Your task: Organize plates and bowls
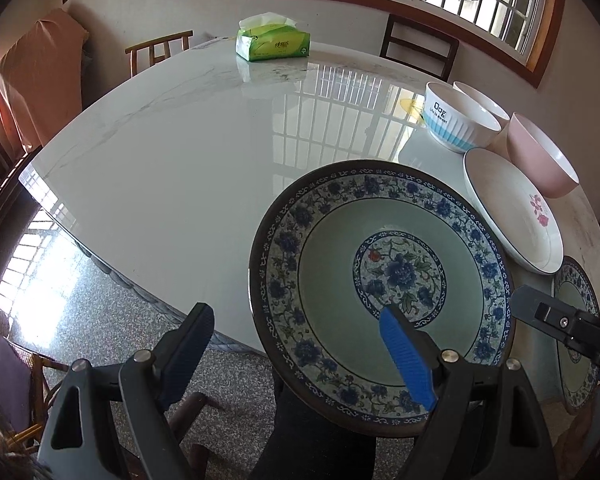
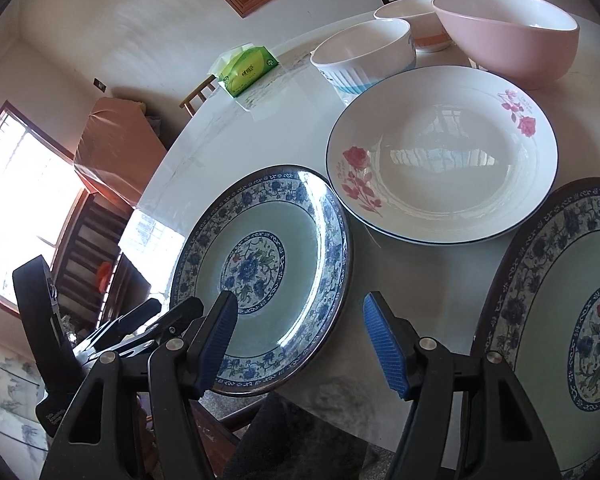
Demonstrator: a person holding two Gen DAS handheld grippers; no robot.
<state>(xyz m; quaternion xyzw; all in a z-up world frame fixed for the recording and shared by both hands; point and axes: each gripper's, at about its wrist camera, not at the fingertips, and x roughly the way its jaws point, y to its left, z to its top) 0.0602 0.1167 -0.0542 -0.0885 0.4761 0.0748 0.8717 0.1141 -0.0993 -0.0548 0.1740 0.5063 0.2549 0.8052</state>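
step: lining up on blue-patterned plate [image 1: 380, 280] | left gripper [image 1: 296, 352] agape, right gripper [image 2: 300, 344] agape, empty | next: probably clamp rim, stack plates

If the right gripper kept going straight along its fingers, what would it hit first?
Probably bare table, in the gap between the two blue-patterned plates. The right gripper is open and aims between the left one and the right one; depth is uncertain.

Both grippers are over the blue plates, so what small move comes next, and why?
Probably ease the left gripper forward so its open jaws straddle the near rim of the left blue plate, then close. That rim overhangs the table edge, and nothing is held yet.
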